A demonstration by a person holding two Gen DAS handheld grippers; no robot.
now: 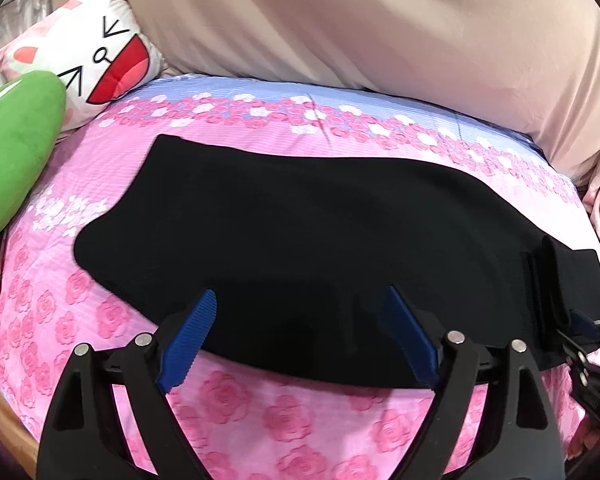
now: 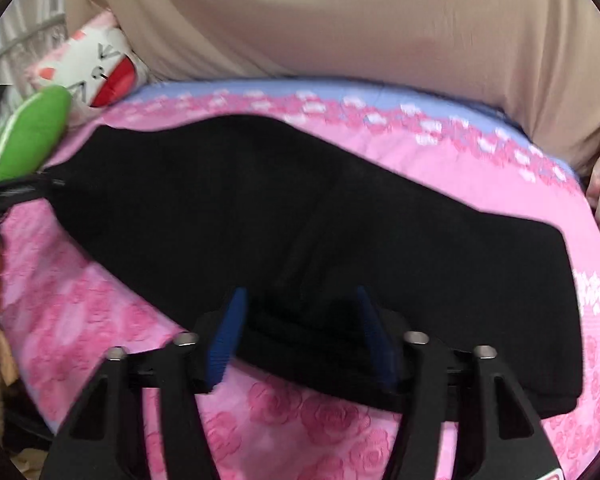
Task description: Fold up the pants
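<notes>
Black pants point(image 1: 300, 240): lying flat mid-frame on the pink bed point(image 1: 260, 412); left claw point(image 1: 300, 340) spread wide, right claw point(image 2: 300, 336) part-open, neither pinching; best to seize the near hem squarely with both.

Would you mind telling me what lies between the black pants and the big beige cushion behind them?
In both wrist views, only bare flowered bedsheet separates the pants from the beige cushion.
</notes>
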